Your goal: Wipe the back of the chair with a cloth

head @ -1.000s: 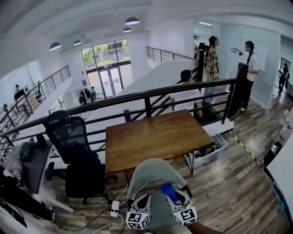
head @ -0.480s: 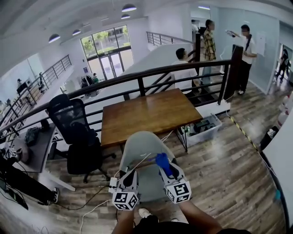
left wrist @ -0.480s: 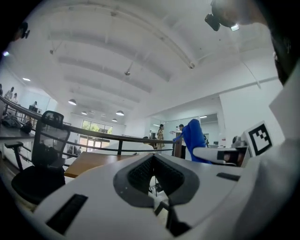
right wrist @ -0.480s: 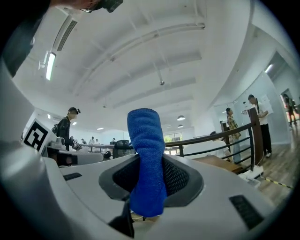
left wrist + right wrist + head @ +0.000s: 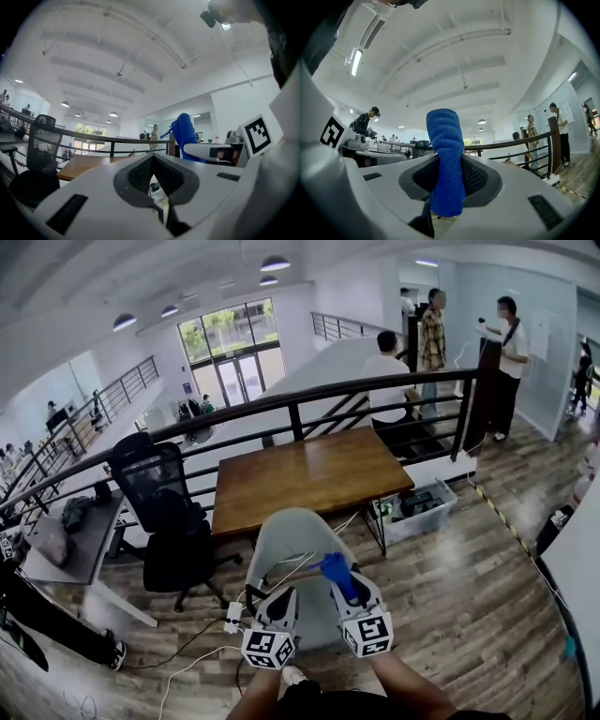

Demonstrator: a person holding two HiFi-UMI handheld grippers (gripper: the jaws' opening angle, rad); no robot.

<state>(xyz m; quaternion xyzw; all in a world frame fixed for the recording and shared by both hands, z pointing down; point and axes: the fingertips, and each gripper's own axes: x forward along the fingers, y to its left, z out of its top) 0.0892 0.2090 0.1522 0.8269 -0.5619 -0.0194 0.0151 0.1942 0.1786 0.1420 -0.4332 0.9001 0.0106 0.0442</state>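
A light grey chair [image 5: 292, 542] stands at the near side of the wooden table, its back towards me. My right gripper [image 5: 344, 585] is shut on a blue cloth [image 5: 335, 569], which sticks up past the jaws [image 5: 446, 154] and hangs over the right part of the chair back. Whether the cloth touches the back I cannot tell. My left gripper [image 5: 282, 604] sits beside it on the left, over the chair back, jaws closed with nothing between them [image 5: 153, 171]. In the left gripper view the blue cloth [image 5: 184, 133] shows to the right.
A wooden table [image 5: 305, 476] stands behind the chair against a black railing [image 5: 309, 399]. A black office chair [image 5: 167, 521] is at the left by a grey desk [image 5: 66, 554]. A box [image 5: 420, 507] and cables [image 5: 202, 652] lie on the floor. People stand at the back right.
The head view has tipped down, so the chair and both grippers sit higher in the picture. The right gripper still holds the cloth.
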